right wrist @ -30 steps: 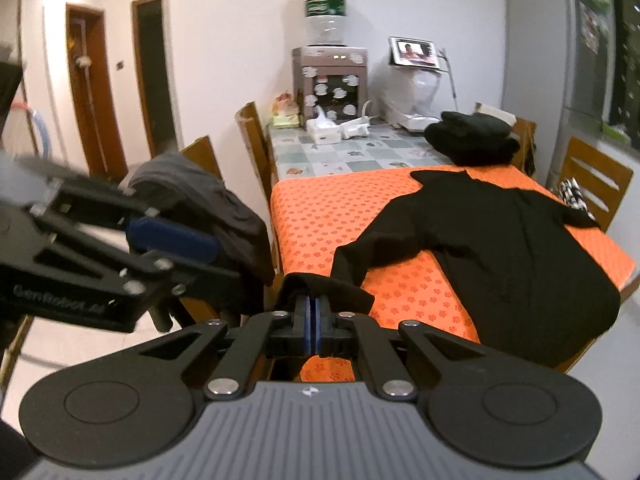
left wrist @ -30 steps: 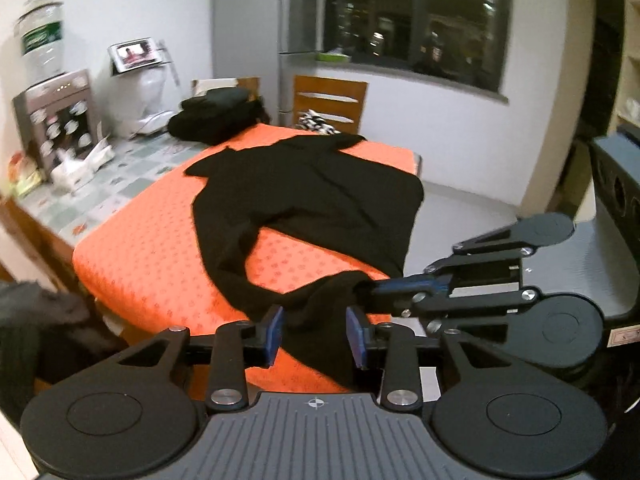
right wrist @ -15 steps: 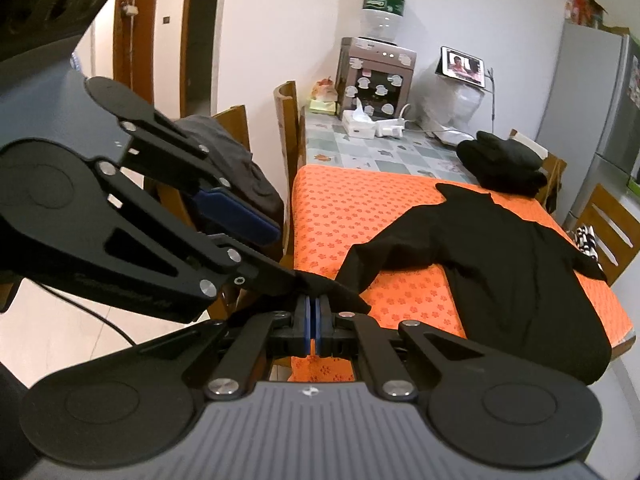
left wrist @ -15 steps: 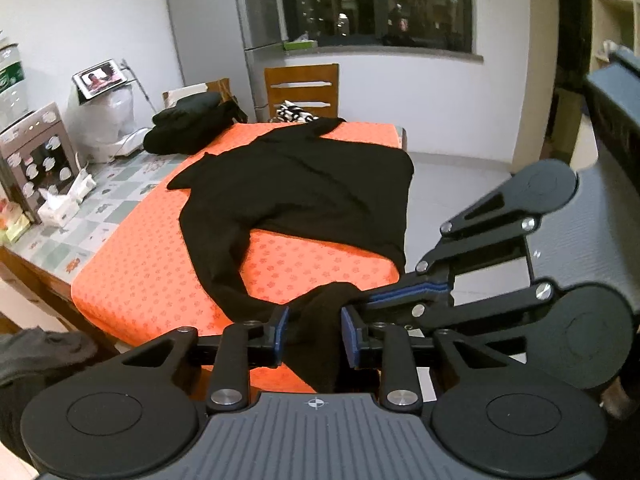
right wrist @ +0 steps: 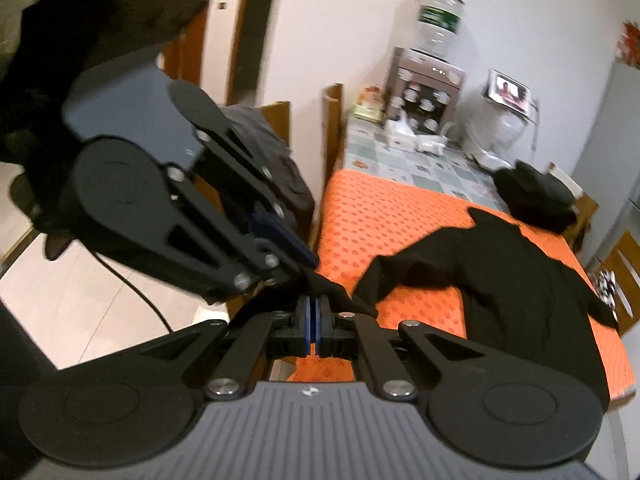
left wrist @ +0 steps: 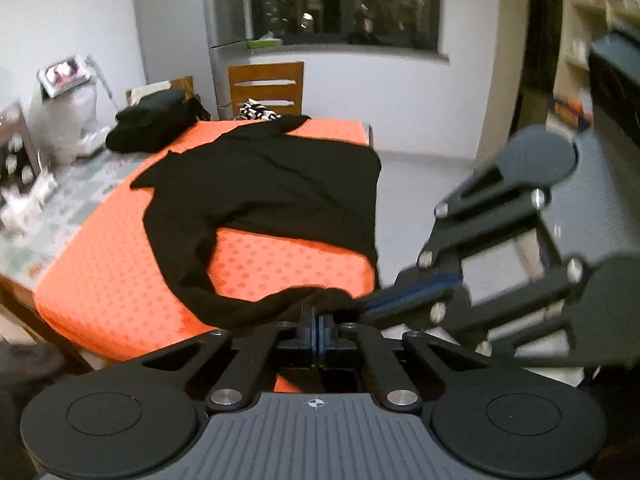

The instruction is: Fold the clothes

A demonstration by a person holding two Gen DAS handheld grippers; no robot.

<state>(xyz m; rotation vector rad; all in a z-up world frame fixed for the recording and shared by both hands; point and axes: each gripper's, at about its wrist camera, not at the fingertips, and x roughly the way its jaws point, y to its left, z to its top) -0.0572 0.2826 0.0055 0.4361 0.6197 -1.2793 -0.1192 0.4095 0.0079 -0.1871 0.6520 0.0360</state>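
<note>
Orange cloth with a small flower print is spread over the near end of the surface [left wrist: 256, 264], and green and white checks are seen on the far end. A black top [left wrist: 272, 188] is laid flat across the orange part, with its body toward 1 o'clock in the left wrist view and hanging a little over the edge at 3 o'clock. One long sleeve [left wrist: 180, 256] is stretched from the body down toward 6 o'clock, off the near edge of the surface.

A pile of dark clothes [left wrist: 156, 124] is seen at 11 o'clock, at the far end of the orange cloth. A wooden chair [left wrist: 266, 86] is placed behind the surface at 12 o'clock. A water machine [right wrist: 426, 92] with a big bottle on top is seen in the right wrist view at 1 o'clock.

The end of the sleeve is pinched by the left hand-held gripper [left wrist: 317, 330], whose blue pads are pressed together on the black cloth. The same sleeve end is pinched by the right hand-held gripper [right wrist: 312, 326], and its pads are pressed tight too. The two hand-held grippers are held just beside each other at the near edge.
</note>
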